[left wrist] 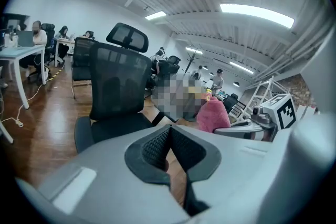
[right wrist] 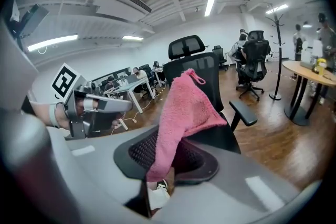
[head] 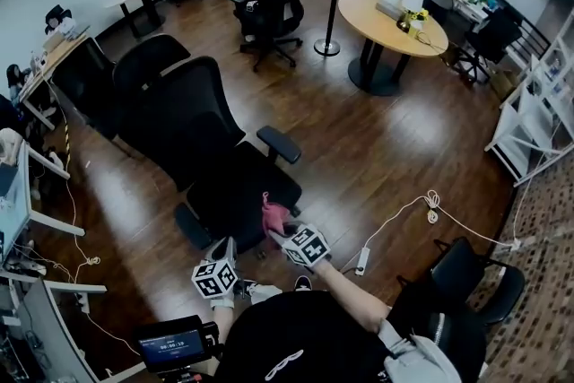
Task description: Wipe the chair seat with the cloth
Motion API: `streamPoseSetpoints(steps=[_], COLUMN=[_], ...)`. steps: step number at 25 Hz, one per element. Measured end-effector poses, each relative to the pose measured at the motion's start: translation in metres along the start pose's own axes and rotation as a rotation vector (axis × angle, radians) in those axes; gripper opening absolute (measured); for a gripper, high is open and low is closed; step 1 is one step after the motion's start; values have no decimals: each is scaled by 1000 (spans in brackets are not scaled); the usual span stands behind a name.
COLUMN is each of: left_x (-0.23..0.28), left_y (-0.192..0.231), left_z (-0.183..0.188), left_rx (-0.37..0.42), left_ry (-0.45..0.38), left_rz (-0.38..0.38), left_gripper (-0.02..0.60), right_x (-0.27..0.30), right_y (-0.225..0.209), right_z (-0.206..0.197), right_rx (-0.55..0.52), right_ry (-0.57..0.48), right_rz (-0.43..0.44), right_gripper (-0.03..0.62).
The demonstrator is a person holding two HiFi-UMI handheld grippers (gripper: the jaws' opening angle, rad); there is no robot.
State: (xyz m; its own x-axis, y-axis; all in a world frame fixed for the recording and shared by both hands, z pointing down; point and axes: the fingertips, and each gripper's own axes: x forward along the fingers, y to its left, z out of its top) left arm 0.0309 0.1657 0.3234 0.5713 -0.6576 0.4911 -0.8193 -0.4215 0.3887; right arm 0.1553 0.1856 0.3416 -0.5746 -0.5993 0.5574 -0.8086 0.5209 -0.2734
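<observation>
Pink terry cloth, seen from the head view, is bunched at the 5 o'clock edge of the black mesh office chair's seat. This view cannot show whether it touches the seat. The right gripper meets the cloth from 5 o'clock, its marker cube trailing toward the person. The left gripper sits at the seat's 6 o'clock edge, just beside the right one, pointing toward 12 o'clock. The chair's backrest rises at 11 o'clock of the seat, so the seat front faces the person. A round wooden table stands well apart at 1 o'clock on the dark wood floor.

In the left gripper view, the left gripper has its ribbed pads pressed together with nothing between them. The chair is at 11 o'clock of the jaws, backrest upright. The cloth shows at 2 o'clock as a rounded pink mound, with the right gripper reaching it from 3 o'clock.

In the right gripper view, the right gripper is clamped on the cloth at its lower end. The cloth's long axis runs from 6 to 12 o'clock, leaning slightly toward 1 o'clock. It stands up out of the jaws and broadens above them, with a small hanging loop at the top. The chair's backrest and headrest stand behind it. The left gripper is at 9 o'clock, apart from the cloth.
</observation>
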Motion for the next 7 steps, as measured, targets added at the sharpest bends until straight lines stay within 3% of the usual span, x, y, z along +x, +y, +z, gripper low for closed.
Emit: streamPoseSetpoints(steps=[7], left_x=[-5], left_y=[-15], left_z=[-1], left_rx=[-1], left_ry=[-9], left_rz=[3], left_gripper=[-6], right_x=[-15], right_y=[-8], right_z=[-3], right_rx=[-15], right_ry=[0], right_rz=[-3], right_gripper=[66])
